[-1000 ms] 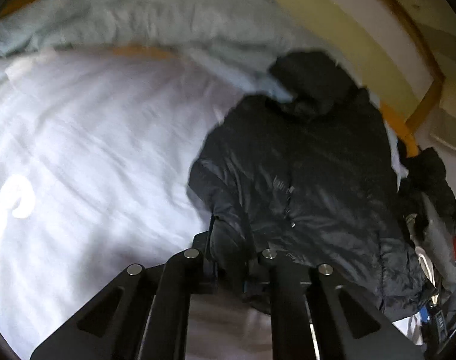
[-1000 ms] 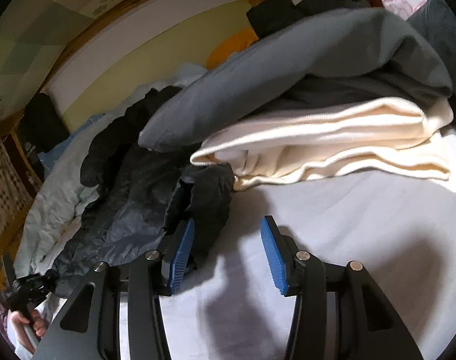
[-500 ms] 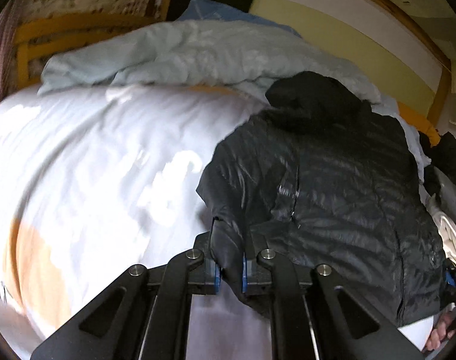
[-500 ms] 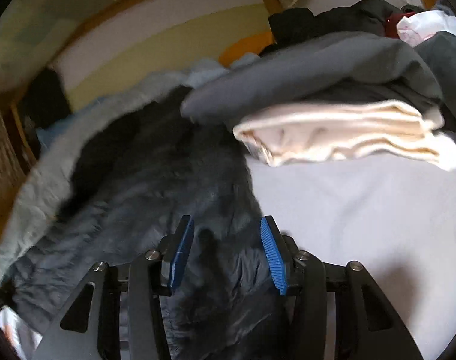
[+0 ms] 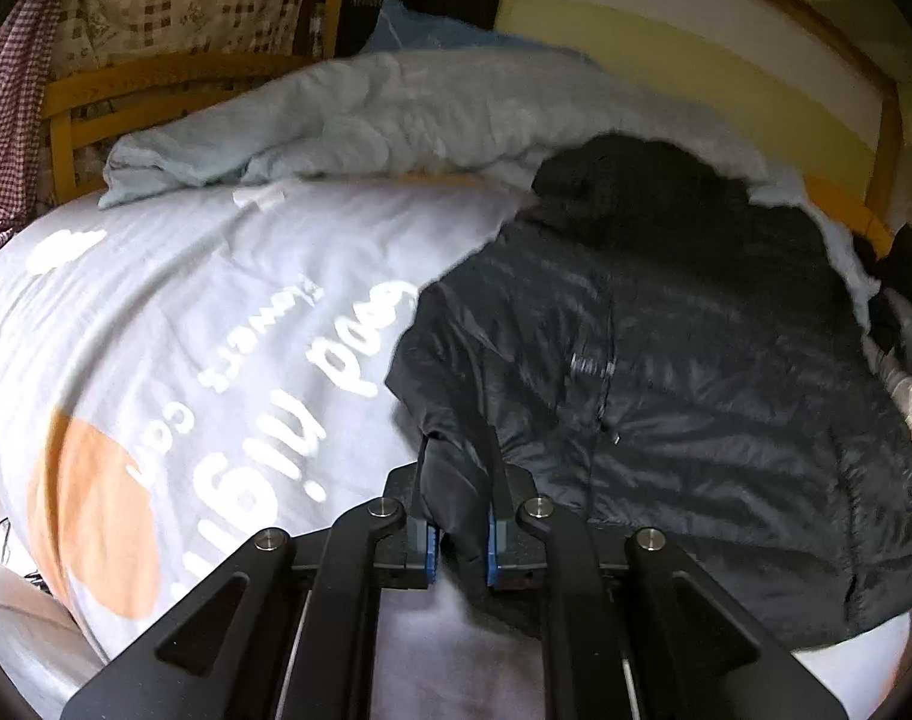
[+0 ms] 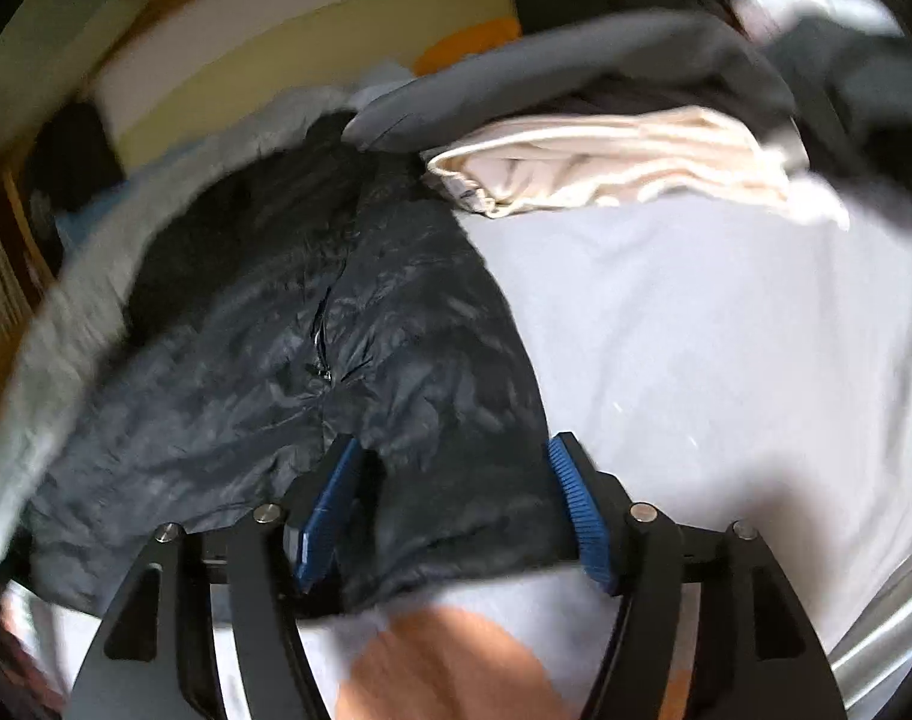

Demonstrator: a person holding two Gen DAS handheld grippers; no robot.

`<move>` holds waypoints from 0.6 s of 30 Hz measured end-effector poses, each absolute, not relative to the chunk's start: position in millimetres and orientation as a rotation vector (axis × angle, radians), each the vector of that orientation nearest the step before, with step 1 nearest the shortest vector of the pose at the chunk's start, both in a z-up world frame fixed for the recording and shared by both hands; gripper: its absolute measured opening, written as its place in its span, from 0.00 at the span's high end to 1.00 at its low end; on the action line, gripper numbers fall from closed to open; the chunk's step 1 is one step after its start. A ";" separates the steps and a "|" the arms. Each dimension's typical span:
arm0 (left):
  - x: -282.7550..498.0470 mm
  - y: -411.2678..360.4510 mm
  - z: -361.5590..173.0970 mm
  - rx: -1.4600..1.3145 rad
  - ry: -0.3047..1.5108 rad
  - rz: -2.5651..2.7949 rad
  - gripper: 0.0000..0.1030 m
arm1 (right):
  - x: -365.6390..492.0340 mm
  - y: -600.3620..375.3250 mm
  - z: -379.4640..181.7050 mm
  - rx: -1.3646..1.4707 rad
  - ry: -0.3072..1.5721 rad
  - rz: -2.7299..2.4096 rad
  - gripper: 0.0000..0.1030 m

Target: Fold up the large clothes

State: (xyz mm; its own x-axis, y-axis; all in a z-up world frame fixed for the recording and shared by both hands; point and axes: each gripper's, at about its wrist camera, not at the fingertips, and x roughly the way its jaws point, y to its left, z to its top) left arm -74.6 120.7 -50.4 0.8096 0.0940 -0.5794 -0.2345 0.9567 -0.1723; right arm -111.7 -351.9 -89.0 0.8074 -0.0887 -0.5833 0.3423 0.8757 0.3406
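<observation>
A black quilted hooded jacket (image 5: 684, 372) lies spread on the pale printed bed cover (image 5: 204, 324), hood toward the headboard. My left gripper (image 5: 461, 531) is shut on the jacket's near left hem corner, a fold of black fabric pinched between the blue pads. In the right wrist view the same jacket (image 6: 312, 348) stretches away to the left. My right gripper (image 6: 450, 504) straddles the jacket's near right hem corner; its jaws are opening, the fabric lies between the blue pads and they do not press on it.
A pile of clothes tops the right side of the bed: a grey garment (image 6: 576, 60) over a folded cream one (image 6: 624, 168). A light blue duvet (image 5: 348, 120) is bunched along the wooden headboard (image 5: 156, 72). Bare cover (image 6: 726, 330) lies right of the jacket.
The left gripper pulled the jacket's left corner outward, so the jacket lies flatter. The right gripper moved over the right hem corner and its jaws widened.
</observation>
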 end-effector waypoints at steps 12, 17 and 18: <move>-78.6 135.5 -43.2 -0.368 0.620 0.111 0.89 | -115.0 -354.6 -87.2 0.363 0.603 -0.225 0.89; -77.1 121.3 -29.4 -0.278 0.650 0.137 0.89 | -137.8 -328.3 -43.9 0.198 0.432 -0.285 0.92; -76.6 121.9 -23.1 -0.306 0.660 0.114 0.89 | -134.9 -329.7 -32.8 0.207 0.423 -0.260 0.93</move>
State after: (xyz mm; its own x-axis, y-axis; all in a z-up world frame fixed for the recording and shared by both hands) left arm -76.6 121.9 -23.1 0.7854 0.0068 -0.6189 -0.2003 0.9490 -0.2437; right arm -134.9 -329.7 -32.8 0.8795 -0.2050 -0.4296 0.2906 0.9460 0.1435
